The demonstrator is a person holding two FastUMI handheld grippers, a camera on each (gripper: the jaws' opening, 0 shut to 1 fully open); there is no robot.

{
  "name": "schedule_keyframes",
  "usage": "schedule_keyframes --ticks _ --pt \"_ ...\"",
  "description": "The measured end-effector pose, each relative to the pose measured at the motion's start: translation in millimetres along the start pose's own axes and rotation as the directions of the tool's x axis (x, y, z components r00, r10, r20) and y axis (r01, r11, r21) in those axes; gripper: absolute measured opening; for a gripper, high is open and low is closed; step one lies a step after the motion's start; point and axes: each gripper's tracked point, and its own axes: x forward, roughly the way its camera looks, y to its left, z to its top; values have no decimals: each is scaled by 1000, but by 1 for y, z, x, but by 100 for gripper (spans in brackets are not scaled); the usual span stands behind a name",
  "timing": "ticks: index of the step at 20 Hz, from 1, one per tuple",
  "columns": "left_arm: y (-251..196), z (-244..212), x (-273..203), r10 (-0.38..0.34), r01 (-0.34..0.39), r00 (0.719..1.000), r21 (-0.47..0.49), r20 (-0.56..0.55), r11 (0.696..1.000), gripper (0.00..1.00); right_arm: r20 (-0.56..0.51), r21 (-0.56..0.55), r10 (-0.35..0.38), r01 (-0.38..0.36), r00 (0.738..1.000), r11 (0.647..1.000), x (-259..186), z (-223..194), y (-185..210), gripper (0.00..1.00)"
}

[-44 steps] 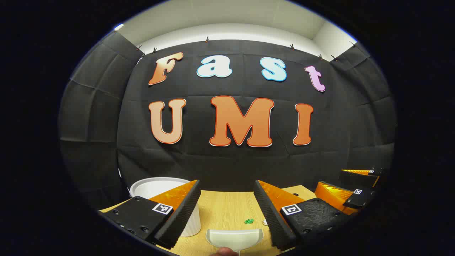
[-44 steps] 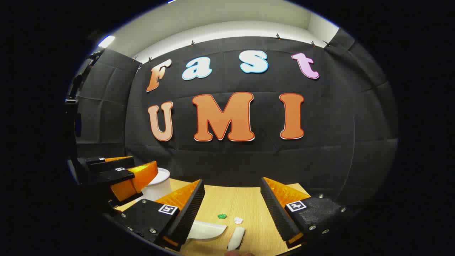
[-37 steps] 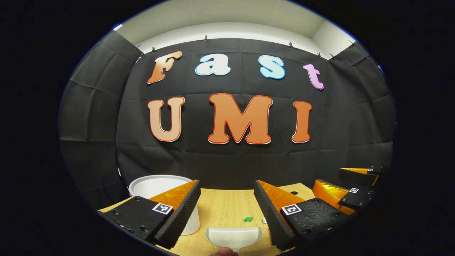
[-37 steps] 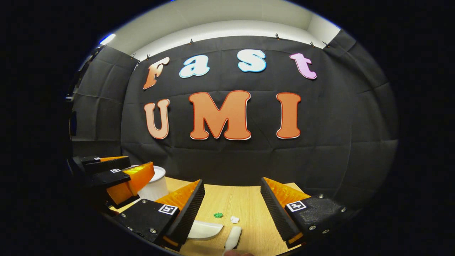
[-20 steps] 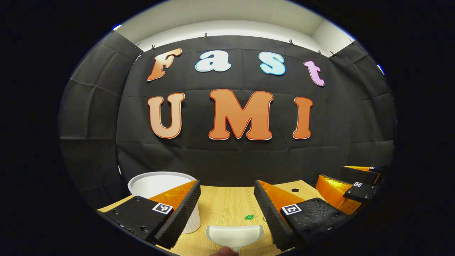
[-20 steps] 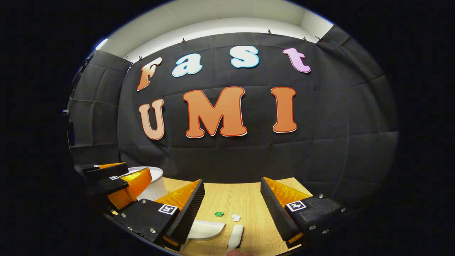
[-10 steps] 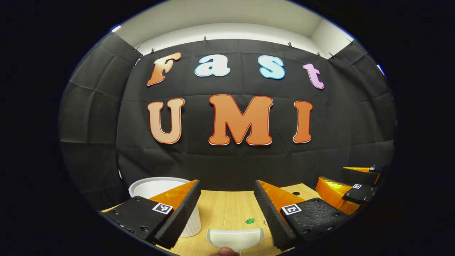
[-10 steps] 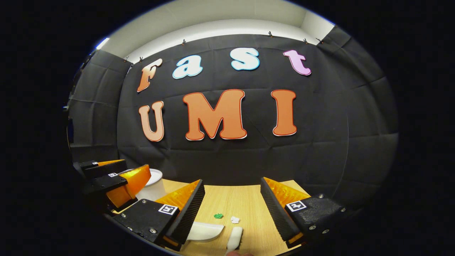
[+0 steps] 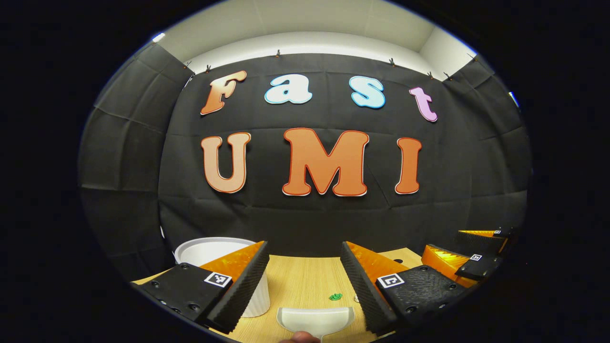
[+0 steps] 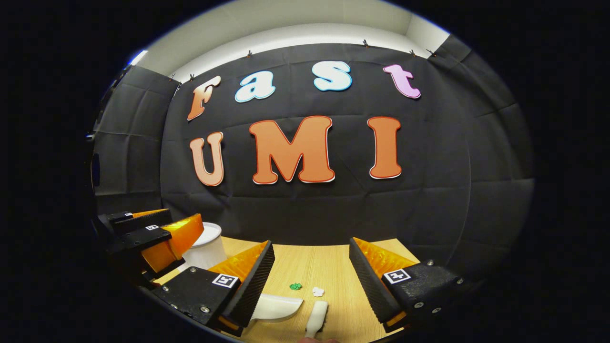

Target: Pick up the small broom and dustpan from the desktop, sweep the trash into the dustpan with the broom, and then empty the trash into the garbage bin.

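Dustpan (image 9: 315, 318) lies on the wooden desktop (image 9: 300, 281) nearest the left gripper (image 9: 305, 271), whose jaws stand wide and hold nothing, its handle cut off at the bottom edge; the right gripper view adds the small broom (image 10: 317, 317) just right of the pan, between the wide, empty right gripper (image 10: 312, 274) fingers; green trash (image 10: 296, 286) and a white scrap (image 10: 318, 291) lie farther; the white garbage bin (image 9: 214, 250) stands far left, partly hidden by a finger.
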Motion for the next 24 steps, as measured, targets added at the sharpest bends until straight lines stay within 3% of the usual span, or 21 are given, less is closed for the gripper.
schedule_keyframes --ticks 4,8,11,14,17,18,19,21,22,24 --pt "3 -12 2 -18 18 999 -6 -28 1000 95 -23 -22 -34 33 999 999 2 -9 -7 95" --pt "6 -46 6 -29 27 990 -21 -136 999 95 -142 -42 -34 28 989 999 6 -45 -3 95" --pt "0 -80 9 -60 48 968 -54 -242 997 95 -272 -26 -27 21 962 999 2 -84 1 95" --pt "-4 -123 5 -97 67 920 -92 -379 994 95 -394 -17 -59 57 917 998 1 -121 -4 95" --pt "1 -176 -3 -115 68 839 -106 -532 992 95 -529 13 -71 93 846 996 -5 -168 -4 95" --pt "2 -192 -4 -118 62 795 -114 -595 992 95 -582 31 -71 110 810 993 -9 -184 -3 95" --pt "1 -212 -8 -135 67 743 -129 -655 989 96 -622 52 -70 130 780 990 -17 -197 1 95" --pt "0 -236 -11 -182 76 591 -171 -786 982 96 -686 35 -99 169 721 985 -27 -224 2 95" --pt "0 -242 -10 -200 79 536 -187 -820 979 97 -708 5 -123 179 695 984 -29 -233 -2 96" --pt "-1 -246 -12 -214 101 463 -189 -860 977 98 -743 -34 -146 181 654 983 -34 -247 -8 95"
